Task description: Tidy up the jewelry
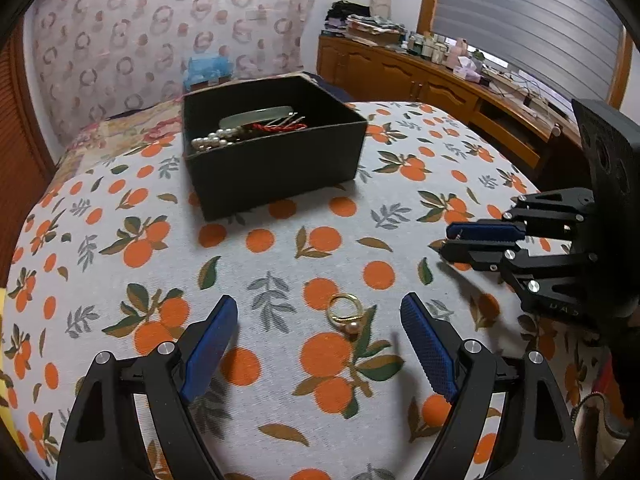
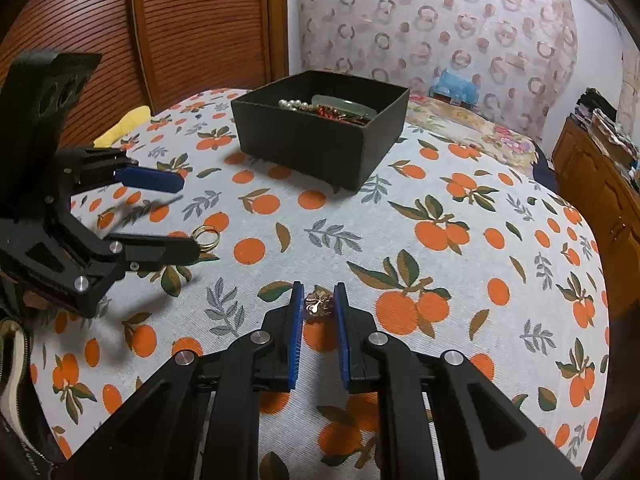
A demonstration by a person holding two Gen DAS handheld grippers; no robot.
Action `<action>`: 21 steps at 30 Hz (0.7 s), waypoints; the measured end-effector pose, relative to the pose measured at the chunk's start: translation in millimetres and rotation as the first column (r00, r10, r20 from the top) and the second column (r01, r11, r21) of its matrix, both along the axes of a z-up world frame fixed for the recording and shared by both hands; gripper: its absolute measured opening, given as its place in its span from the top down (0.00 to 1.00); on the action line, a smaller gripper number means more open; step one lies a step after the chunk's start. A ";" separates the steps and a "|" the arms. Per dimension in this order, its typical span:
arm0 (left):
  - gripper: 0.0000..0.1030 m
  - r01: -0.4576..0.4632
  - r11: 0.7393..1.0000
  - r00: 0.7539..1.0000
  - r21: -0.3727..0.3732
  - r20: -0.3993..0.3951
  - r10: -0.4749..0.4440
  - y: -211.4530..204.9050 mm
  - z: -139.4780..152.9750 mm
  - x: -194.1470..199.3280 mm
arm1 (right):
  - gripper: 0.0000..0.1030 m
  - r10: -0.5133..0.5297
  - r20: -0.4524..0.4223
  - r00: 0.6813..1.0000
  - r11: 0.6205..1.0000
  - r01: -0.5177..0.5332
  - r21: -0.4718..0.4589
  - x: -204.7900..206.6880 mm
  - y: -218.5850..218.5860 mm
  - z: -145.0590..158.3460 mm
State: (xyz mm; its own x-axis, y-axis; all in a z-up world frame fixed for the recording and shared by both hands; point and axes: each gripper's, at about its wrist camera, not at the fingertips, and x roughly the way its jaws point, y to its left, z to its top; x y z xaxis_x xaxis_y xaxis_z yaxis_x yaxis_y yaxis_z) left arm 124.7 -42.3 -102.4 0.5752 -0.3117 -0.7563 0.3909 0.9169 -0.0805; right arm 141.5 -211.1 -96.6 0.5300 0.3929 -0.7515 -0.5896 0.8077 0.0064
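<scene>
Jewelry lies mid-bed: your wide-open left tool (image 1: 318, 322) straddles the gold ring (image 1: 345, 313); center, then close. Right tool (image 2: 318, 300), narrowly open, brackets a gold ornament (image 2: 318, 303), grip uncertain.
</scene>
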 end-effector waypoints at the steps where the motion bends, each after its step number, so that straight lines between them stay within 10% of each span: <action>1: 0.22 0.004 1.000 1.000 0.002 0.001 -0.004 -1.5 0.4 -0.3 | 0.84 -0.004 0.002 1.000 1.000 0.004 0.002 -0.3 -1.4 0.8; 14: 0.79 0.052 0.998 0.999 0.047 0.009 -0.052 -15.3 -5.0 -0.9 | 0.84 -0.014 0.010 1.000 1.000 0.015 -0.011 -0.4 -9.6 -0.8; 21: 0.82 0.051 0.998 0.999 0.034 0.012 -0.052 -9.9 -3.5 -3.4 | 0.84 -0.011 0.016 1.000 1.000 0.011 -0.007 1.9 -8.0 2.0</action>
